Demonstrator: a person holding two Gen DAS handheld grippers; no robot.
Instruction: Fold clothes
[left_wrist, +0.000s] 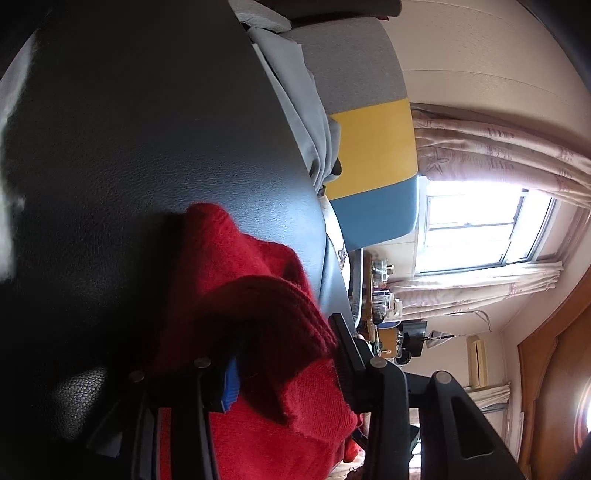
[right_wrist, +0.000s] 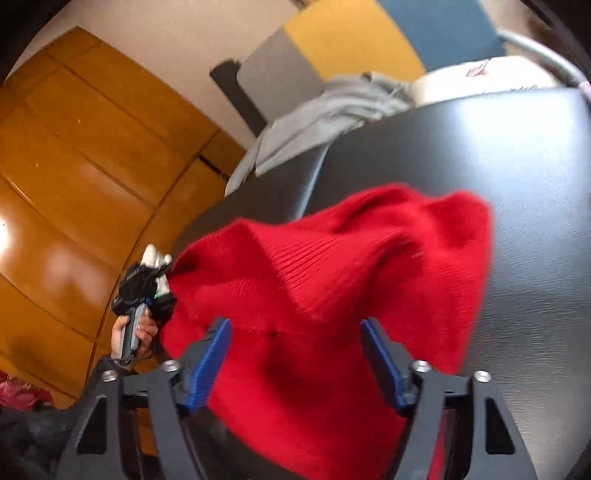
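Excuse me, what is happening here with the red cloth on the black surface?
A person is folding a red knitted garment on a black table, with a handheld gripper in each hand. The right gripper is open, its blue fingers on either side of the fabric. The left gripper has fabric bunched between its fingers. A grey garment lies at the table's far edge.

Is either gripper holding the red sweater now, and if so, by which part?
The right gripper holds nothing: its jaws stand open around the red sweater. In the left gripper a ribbed edge lies between the fingers, but a grip cannot be told.
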